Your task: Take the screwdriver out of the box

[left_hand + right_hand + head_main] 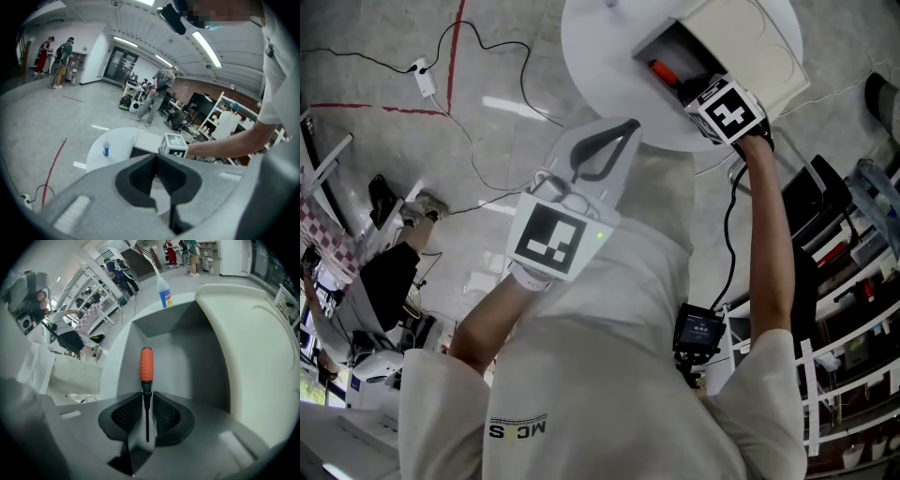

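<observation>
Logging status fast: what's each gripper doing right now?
Left gripper: jaws closed, nothing between them.
Right gripper: jaws closed on the screwdriver, gripping its shaft.

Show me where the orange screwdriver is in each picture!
Head view: screwdriver at top, inside the box, beside the right gripper.
Left gripper view: not in it; only the box shows.
Right gripper view: screwdriver at centre, shaft between the jaws.
Shared landmark: the white box.
</observation>
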`<state>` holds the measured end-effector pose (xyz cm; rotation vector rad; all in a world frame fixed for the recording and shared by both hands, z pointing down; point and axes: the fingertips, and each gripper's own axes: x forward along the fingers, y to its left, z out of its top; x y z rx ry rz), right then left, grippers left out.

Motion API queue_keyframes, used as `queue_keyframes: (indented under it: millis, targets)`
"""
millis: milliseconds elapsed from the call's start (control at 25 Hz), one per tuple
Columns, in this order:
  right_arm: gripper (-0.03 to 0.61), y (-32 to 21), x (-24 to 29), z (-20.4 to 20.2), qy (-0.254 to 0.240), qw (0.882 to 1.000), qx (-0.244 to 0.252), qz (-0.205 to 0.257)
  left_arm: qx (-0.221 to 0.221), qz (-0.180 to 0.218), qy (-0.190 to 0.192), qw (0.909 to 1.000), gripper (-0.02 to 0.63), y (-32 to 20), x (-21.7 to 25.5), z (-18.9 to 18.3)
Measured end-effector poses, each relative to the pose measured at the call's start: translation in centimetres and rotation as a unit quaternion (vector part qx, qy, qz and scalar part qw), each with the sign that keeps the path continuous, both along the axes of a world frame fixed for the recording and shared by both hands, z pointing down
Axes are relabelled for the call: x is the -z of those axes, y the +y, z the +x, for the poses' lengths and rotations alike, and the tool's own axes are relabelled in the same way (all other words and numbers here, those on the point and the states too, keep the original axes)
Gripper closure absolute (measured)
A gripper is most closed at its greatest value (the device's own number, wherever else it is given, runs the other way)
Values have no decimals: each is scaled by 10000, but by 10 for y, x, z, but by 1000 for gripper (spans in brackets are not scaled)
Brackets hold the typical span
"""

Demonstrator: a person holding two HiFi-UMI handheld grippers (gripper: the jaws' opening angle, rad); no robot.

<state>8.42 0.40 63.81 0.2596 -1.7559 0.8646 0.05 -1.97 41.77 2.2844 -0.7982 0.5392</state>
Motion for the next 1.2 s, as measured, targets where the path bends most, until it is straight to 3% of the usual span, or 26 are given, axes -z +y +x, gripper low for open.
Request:
queue_keyframes:
  millis: [520,880,1080,1200]
  targets:
    - [491,4,-2,-2,-63,9983,537,-198,88,13,51,9999,612,5,0,-6]
    - [514,5,-1,-9,-375,9983,452,60,172,42,78,9998,612,10,0,-14]
    - [522,6,0,-9,-231,9976,650,22,157,36,69,9998,613,9,2,-13]
    - [529,5,0,-7,-216,9984,502,150,134,39,82,9999,612,6,2,-11]
